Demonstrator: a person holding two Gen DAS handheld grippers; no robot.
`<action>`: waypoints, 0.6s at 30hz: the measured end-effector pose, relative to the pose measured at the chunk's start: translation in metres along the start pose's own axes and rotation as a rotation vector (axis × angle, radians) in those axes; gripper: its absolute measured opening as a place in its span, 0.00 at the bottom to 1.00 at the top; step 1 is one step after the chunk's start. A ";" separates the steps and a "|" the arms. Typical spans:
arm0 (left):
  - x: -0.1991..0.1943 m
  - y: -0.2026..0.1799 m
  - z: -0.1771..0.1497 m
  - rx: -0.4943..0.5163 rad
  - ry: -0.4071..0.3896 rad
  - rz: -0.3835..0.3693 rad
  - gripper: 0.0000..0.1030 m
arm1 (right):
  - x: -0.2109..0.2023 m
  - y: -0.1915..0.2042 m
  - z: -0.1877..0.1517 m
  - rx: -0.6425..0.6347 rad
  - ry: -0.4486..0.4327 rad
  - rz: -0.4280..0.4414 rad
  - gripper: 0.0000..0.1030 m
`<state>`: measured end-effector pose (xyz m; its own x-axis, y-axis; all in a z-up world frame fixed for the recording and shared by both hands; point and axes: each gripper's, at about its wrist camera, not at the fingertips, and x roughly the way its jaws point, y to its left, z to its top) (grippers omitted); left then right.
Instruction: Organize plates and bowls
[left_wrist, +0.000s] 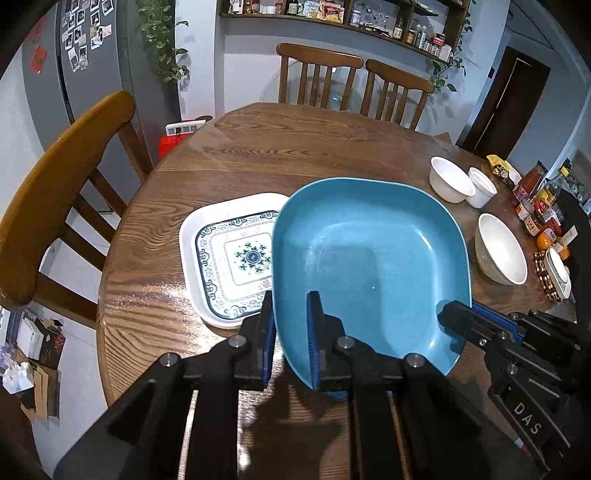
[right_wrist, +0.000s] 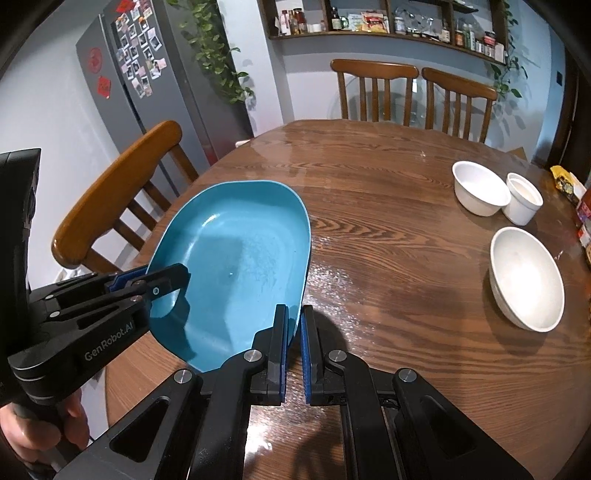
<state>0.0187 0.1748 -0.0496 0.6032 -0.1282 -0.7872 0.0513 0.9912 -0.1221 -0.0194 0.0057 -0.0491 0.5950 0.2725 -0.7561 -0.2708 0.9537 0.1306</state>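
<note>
A blue plate (left_wrist: 369, 266) is held tilted above the round wooden table (left_wrist: 295, 155). My left gripper (left_wrist: 291, 332) is shut on the plate's near left rim. My right gripper (right_wrist: 293, 332) is shut on its right rim, and the plate (right_wrist: 236, 266) fills the left of the right wrist view. The right gripper also shows in the left wrist view (left_wrist: 458, 317), and the left gripper in the right wrist view (right_wrist: 173, 280). A white patterned rectangular plate (left_wrist: 229, 258) lies flat on the table, partly under the blue plate. Three white bowls (right_wrist: 524, 277) (right_wrist: 480, 188) (right_wrist: 522, 197) stand at the right.
Wooden chairs stand at the far side (left_wrist: 317, 74) and the left (left_wrist: 62, 177) of the table. Jars, packets and an orange (left_wrist: 539, 206) crowd the table's right edge. A grey fridge (right_wrist: 147, 74) stands behind the left chair.
</note>
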 end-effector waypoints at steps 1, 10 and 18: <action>0.000 0.002 0.001 0.001 0.001 -0.001 0.12 | 0.001 0.001 0.001 0.001 0.000 -0.001 0.06; 0.001 0.015 0.010 0.003 -0.010 0.000 0.12 | 0.007 0.009 0.011 -0.003 0.004 0.002 0.06; 0.004 0.028 0.022 -0.013 -0.024 0.012 0.12 | 0.016 0.019 0.030 -0.026 -0.005 0.007 0.06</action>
<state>0.0399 0.2028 -0.0427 0.6226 -0.1155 -0.7740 0.0341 0.9921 -0.1206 0.0075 0.0319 -0.0392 0.5964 0.2801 -0.7523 -0.2946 0.9481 0.1195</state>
